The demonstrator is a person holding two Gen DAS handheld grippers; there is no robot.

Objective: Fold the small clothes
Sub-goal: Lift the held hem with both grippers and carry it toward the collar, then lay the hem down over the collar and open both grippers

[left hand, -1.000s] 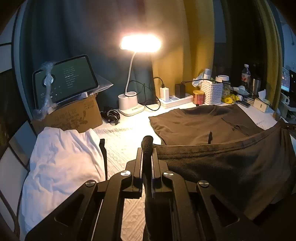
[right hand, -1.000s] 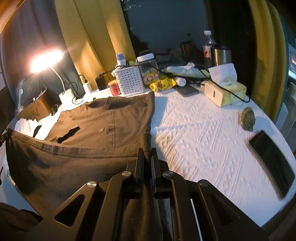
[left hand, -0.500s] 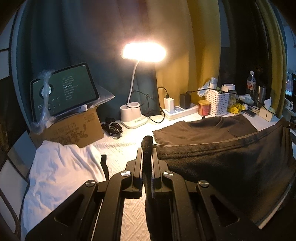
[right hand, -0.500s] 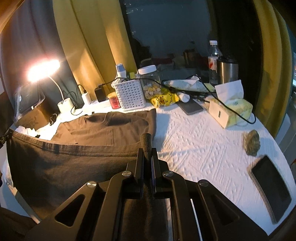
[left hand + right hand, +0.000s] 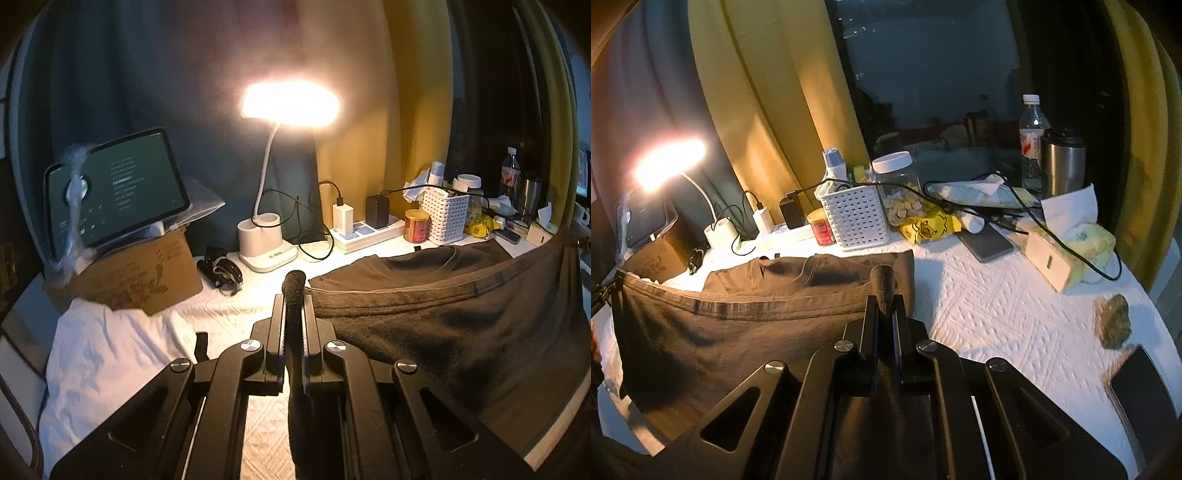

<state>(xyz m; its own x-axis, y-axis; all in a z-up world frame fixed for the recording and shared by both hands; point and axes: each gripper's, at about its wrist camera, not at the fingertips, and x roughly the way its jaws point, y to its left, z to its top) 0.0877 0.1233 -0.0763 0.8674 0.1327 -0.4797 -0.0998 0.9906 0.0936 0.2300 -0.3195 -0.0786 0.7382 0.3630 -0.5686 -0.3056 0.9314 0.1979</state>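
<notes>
— Both tongs have carried the hem of the dark T-shirt point(image 5: 443, 325) further toward the collar since a second ago; less of the shirt's flat part shows beyond the lifted edge.

— How are they gripping?

— The left tongs point(image 5: 293, 295) are pressed together, pinching one corner of the hem. The right tongs point(image 5: 882, 291) are likewise clamped on the other corner. The hem hangs stretched between them, off the desk point(image 5: 997, 302).

— And the rest of the shirt?

— Its collar end lies flat on the white cover at twelve o'clock of each pair of tongs, just before the white basket point(image 5: 855, 218) and the red tin point(image 5: 822, 230).

— Anything at the sides?

— In the left view, a white garment point(image 5: 110, 354) is at nine o'clock, with a cardboard box point(image 5: 136, 277) bearing a tablet point(image 5: 118, 192) behind it, and a lit lamp point(image 5: 290, 103) at twelve. In the right view, a phone point(image 5: 1141, 391) lies at three o'clock.
</notes>
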